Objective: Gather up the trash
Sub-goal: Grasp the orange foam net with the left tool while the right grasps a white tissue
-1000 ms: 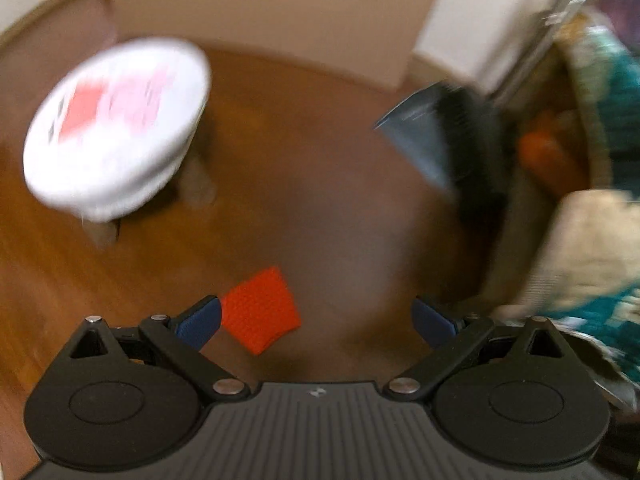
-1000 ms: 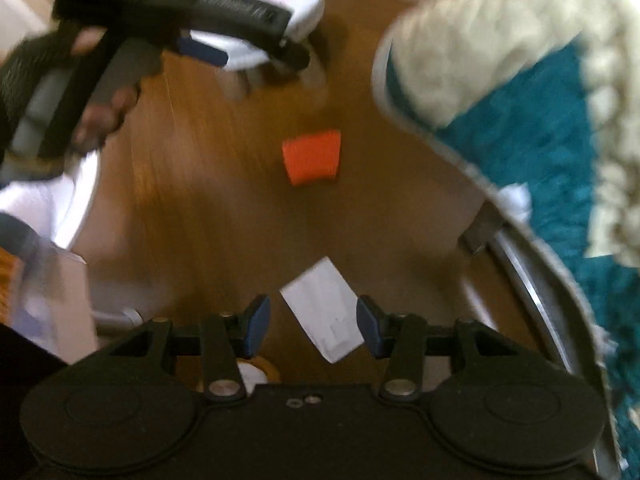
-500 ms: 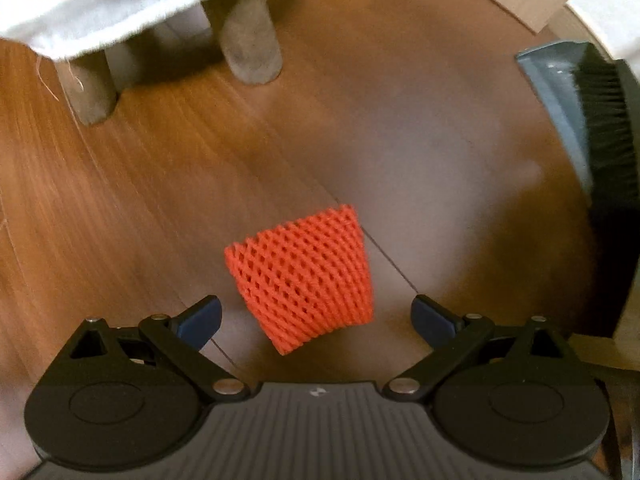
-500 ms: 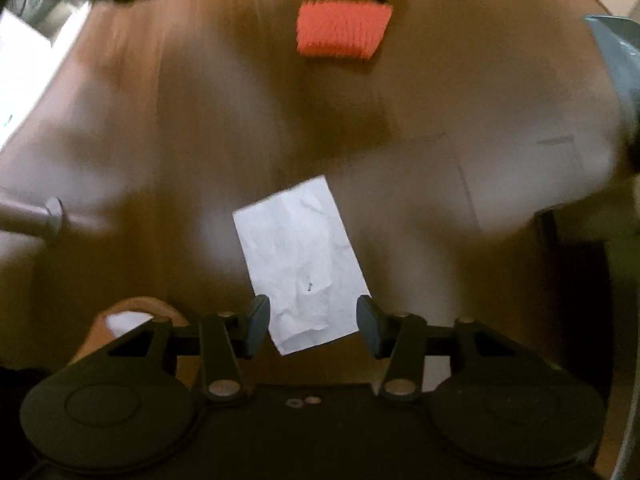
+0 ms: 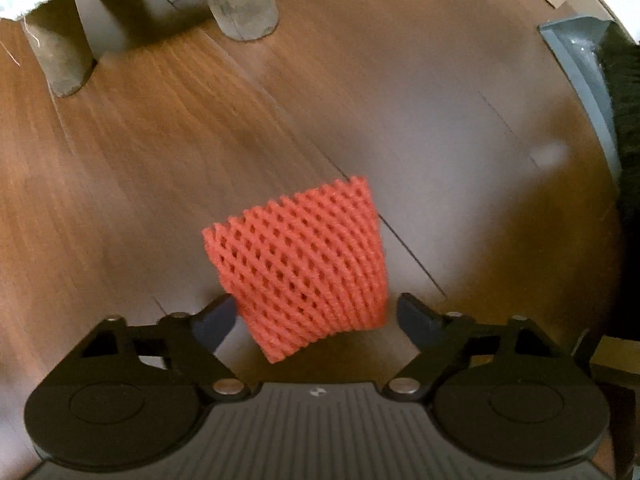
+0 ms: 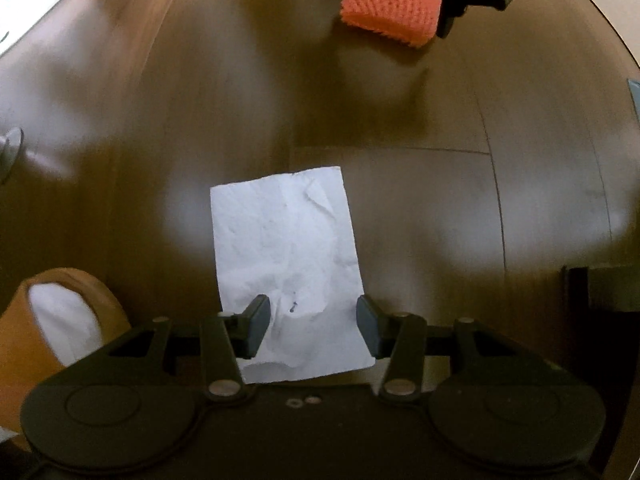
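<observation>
Hovering both claws low over the wooden floor (image 5: 160,168), one trash item under each.

Left claw (image 5: 316,316): jaws apart. We see the orange foam net (image 5: 300,268) lying flat on the floor, its near end sitting between the two fingertips (image 5: 218,318). The left tip looks to be right at the net's edge; the right tip stands just clear of it. Nothing clamped.

The right wrist view confirms it: same orange net (image 6: 390,8) at the top of the frame, with the left claw's dark fingers (image 6: 450,16) on either side of it.

Right claw (image 6: 312,322): jaws apart too. We have the white paper (image 6: 288,248), creased and flat on the floor, running lengthwise away from the claw. Its near part lies between the blue pads (image 6: 256,320); the pads straddle the sheet's width, which nearly fills the gap. Whether the tips touch the paper, we cannot tell.

Other items: stool legs (image 5: 240,0) under a white cloth edge at the far side of the left view, a grey dustpan (image 5: 580,68) with dark brush bristles at the right edge. An orange-brown container with white inside (image 6: 60,316) sits near left of the right claw.
</observation>
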Tool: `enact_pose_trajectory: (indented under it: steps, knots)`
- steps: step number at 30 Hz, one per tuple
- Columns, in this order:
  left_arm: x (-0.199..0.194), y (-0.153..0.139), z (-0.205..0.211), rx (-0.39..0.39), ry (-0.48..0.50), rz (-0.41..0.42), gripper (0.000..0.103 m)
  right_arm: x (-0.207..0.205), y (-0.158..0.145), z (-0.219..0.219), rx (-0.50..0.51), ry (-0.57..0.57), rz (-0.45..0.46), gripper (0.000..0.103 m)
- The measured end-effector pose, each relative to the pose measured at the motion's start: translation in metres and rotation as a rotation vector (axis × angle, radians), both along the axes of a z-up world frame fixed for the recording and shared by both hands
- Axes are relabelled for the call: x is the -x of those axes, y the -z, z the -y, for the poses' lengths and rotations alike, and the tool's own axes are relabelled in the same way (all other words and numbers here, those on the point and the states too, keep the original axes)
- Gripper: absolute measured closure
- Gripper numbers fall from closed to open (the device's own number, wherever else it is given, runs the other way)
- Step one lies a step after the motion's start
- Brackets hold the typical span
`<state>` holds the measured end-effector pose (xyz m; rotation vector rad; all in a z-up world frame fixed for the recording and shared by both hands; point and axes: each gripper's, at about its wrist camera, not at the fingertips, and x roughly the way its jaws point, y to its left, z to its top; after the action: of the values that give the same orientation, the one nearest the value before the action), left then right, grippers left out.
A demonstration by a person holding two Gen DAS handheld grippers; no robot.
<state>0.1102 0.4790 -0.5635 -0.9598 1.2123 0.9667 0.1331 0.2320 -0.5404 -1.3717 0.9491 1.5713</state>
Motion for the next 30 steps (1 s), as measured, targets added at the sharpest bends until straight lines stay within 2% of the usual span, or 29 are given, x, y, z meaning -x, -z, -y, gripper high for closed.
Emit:
enact_pose_trajectory:
  steps: [4, 8, 10, 12, 13, 15, 16, 17, 18, 19, 25, 30]
  knots:
    - [0.002, 0.004, 0.001, 0.003, -0.011, 0.002, 0.022, 0.002, 0.002, 0.002, -0.026, -0.009, 0.002, 0.053]
    - [0.000, 0.004, 0.004, -0.013, 0.005, 0.001, 0.027, 0.002, 0.002, 0.006, -0.040, -0.031, 0.010, 0.053]
    - [0.000, 0.004, 0.006, -0.017, 0.005, 0.004, 0.033, 0.001, 0.001, 0.009, -0.038, -0.032, 0.015, 0.055]
    - [0.000, 0.003, 0.007, -0.021, 0.007, 0.014, 0.046, 0.003, 0.001, 0.005, -0.029, -0.017, 0.022, 0.056]
    - [-0.001, 0.002, 0.008, -0.022, 0.015, 0.020, 0.050, 0.003, 0.000, 0.004, -0.024, -0.012, 0.024, 0.057]
    - [-0.003, -0.001, 0.009, -0.030, 0.034, 0.025, 0.065, 0.005, 0.001, 0.000, -0.017, -0.006, 0.028, 0.059]
    - [-0.005, -0.002, 0.010, -0.032, 0.043, 0.030, 0.069, 0.005, 0.001, 0.000, -0.014, -0.003, 0.030, 0.060]
    - [-0.005, -0.003, 0.010, -0.032, 0.048, 0.036, 0.071, 0.004, 0.000, 0.000, -0.012, 0.001, 0.031, 0.066]
    - [-0.006, -0.003, 0.011, -0.033, 0.050, 0.036, 0.073, 0.003, 0.002, -0.004, -0.011, 0.005, 0.030, 0.086]
    - [-0.007, -0.004, 0.012, -0.034, 0.052, 0.035, 0.075, 0.002, -0.001, -0.004, -0.012, 0.010, 0.024, 0.102]
    - [-0.008, -0.013, 0.017, -0.031, 0.051, 0.058, 0.079, -0.015, -0.004, -0.001, 0.027, 0.112, 0.023, 0.101]
    - [-0.003, -0.035, 0.032, -0.033, 0.085, 0.080, 0.079, -0.039, -0.033, 0.011, 0.006, 0.247, 0.000, 0.101]
